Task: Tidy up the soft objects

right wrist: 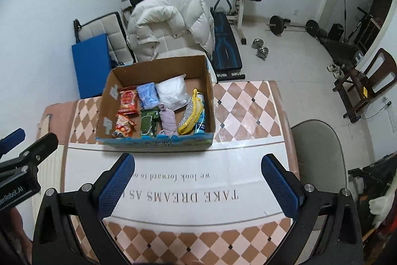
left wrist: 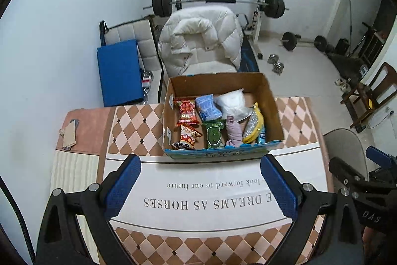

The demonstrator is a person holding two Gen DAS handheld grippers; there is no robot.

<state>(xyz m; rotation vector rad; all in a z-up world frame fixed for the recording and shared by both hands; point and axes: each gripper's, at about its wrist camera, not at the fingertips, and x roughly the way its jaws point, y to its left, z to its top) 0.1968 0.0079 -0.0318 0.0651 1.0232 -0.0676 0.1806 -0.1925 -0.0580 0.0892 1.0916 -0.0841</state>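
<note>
A cardboard box [left wrist: 273, 106] [right wrist: 208, 81] stands on the table ahead of both grippers. Inside lie red snack bags [left wrist: 186, 109] [right wrist: 128, 101], a blue packet [left wrist: 208, 107] [right wrist: 147, 94], a white plastic bag [left wrist: 232, 101] [right wrist: 172, 91], a green wipes pack [left wrist: 213, 134] [right wrist: 147, 123], a mauve cloth [left wrist: 233, 132] [right wrist: 168, 122] and a yellow item [left wrist: 255, 123] [right wrist: 192, 116]. My left gripper [left wrist: 201, 180] is open and holds nothing, hovering over the table in front of the box. My right gripper [right wrist: 198, 178] is open too, likewise short of the box.
The table [left wrist: 139, 126] [right wrist: 238, 101] has a checkered cloth with a white printed band. A phone and card [left wrist: 69, 133] lie at its left end. Behind it are a white puffy jacket [left wrist: 201, 41], a blue pad [left wrist: 119, 71], a weight bench and barbells. A grey chair [right wrist: 320, 153] stands on the right.
</note>
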